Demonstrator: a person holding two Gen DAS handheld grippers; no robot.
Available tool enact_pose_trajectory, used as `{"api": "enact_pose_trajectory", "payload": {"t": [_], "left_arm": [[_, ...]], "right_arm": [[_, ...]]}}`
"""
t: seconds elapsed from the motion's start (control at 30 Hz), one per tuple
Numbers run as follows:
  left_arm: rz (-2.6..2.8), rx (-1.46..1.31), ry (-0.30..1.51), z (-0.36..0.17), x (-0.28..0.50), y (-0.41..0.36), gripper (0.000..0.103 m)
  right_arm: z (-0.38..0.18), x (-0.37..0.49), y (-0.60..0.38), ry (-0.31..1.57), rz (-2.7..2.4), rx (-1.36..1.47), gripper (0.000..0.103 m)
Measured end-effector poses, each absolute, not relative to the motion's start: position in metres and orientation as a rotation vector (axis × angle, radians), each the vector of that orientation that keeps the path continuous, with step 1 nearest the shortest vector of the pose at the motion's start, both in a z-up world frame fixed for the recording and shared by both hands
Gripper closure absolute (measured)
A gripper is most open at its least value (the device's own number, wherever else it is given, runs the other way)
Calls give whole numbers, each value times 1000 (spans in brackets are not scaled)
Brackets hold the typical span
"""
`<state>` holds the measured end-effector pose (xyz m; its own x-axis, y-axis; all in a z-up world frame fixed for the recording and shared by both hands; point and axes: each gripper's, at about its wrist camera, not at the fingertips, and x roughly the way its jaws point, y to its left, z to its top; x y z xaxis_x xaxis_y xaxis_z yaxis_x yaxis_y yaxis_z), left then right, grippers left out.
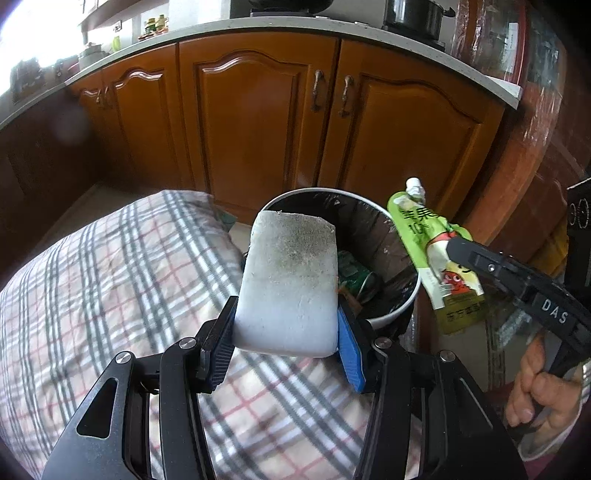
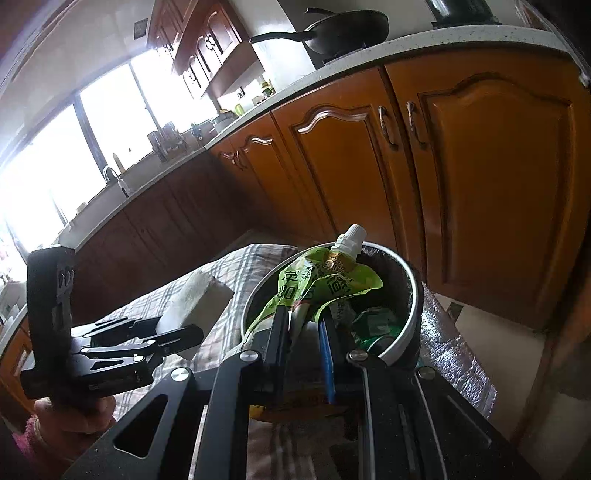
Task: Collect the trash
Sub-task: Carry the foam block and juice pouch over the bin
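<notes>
My left gripper (image 1: 286, 339) is shut on a white sponge block (image 1: 290, 280) with a dirty grey top, held upright just in front of the trash bin (image 1: 397, 314). The bin is round, white-rimmed, lined with a black bag, with green wrappers inside. My right gripper (image 2: 303, 325) is shut on a green spouted drink pouch (image 2: 325, 277), held at the bin's rim. In the left wrist view the pouch (image 1: 436, 258) hangs just right of the bin, pinched by the right gripper (image 1: 458, 253). The left gripper (image 2: 173, 332) and sponge (image 2: 201, 295) show left of the bin.
A plaid-covered surface (image 1: 110, 295) lies under and left of the bin. Orange wooden cabinet doors (image 1: 258, 122) stand behind, under a pale countertop (image 1: 295, 29) with pots. A silvery foil mat (image 2: 454, 339) lies on the floor right of the bin.
</notes>
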<state>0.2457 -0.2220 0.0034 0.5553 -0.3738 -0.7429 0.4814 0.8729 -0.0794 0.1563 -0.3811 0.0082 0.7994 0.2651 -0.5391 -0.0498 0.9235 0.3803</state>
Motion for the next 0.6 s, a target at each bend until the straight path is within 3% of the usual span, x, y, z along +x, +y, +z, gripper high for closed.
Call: {"api": "enact_pose_trajectory", "payload": {"t": [0.6], "left_arm": [[-514, 215, 848, 1, 270, -266, 55]], "right_arm": [[1, 183, -397, 659, 137, 324, 87]]}}
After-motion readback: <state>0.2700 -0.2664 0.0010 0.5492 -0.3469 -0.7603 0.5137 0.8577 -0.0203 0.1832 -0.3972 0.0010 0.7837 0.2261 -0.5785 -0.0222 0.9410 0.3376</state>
